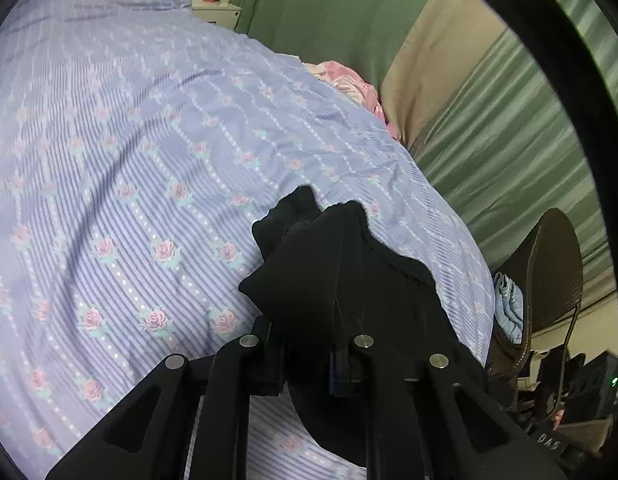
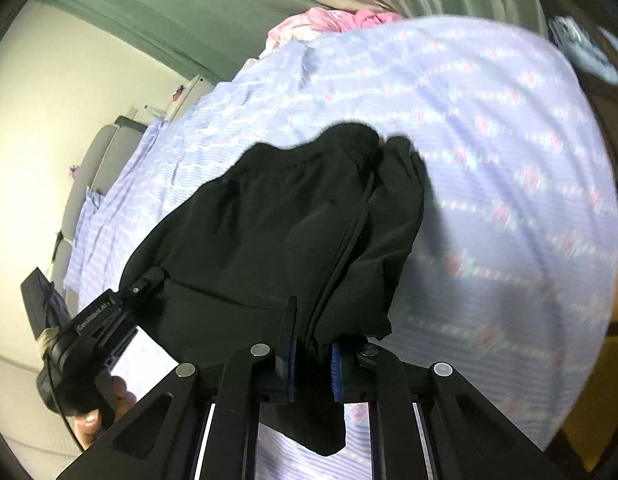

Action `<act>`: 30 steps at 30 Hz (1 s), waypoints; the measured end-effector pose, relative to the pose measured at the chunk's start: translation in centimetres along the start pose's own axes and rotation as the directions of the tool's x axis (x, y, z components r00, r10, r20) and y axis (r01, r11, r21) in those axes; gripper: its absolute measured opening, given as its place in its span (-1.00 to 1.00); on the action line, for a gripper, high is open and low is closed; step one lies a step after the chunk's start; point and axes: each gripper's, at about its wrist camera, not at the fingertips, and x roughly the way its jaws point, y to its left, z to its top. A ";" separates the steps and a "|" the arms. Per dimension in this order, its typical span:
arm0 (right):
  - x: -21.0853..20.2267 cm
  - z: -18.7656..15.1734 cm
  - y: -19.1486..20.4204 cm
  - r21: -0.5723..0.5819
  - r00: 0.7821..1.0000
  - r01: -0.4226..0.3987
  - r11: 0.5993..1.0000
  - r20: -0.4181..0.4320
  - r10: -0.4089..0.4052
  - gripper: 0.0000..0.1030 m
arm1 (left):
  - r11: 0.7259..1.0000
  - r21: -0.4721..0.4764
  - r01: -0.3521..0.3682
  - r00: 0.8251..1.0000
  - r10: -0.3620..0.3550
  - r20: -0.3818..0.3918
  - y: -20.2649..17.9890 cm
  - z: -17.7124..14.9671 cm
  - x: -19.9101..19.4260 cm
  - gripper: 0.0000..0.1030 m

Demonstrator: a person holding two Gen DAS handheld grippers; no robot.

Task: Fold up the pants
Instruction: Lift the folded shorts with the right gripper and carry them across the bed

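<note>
Hanging bunched above the striped floral bedsheet [image 1: 129,168], the soft black pants [image 2: 269,216] are being pinched by both closed tongs, left [image 1: 309,320] and right [image 2: 313,344]; pink cloth [image 2: 333,20] is lying at 12 o'clock.

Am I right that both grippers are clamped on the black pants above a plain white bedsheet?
Not quite: the sheet is not plain white. The left wrist view shows a lavender striped bedsheet printed with pink roses. The rest holds: the left gripper and right gripper are both clamped on the black pants.

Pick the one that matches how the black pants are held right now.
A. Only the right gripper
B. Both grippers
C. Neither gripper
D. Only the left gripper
B: the left gripper and the right gripper each have their jaws shut on the black pants above the floral bedsheet.
</note>
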 end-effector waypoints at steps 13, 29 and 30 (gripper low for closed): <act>-9.8 2.6 4.1 -0.210 0.995 -0.062 0.976 -0.085 0.045 -0.76 | 0.993 -0.005 -0.119 0.993 0.119 0.003 -5.7 0.0 -10.4 -0.75; -19.2 -7.1 13.6 -0.442 0.966 -0.247 0.863 -0.186 0.181 -0.76 | 0.965 -0.167 -0.203 0.966 0.225 0.127 0.5 -9.2 -30.9 -0.75; -19.9 -8.5 14.4 -0.454 0.967 -0.248 0.856 -0.174 0.188 -0.76 | 0.966 -0.157 -0.206 0.966 0.227 0.126 1.0 -9.8 -32.1 -0.75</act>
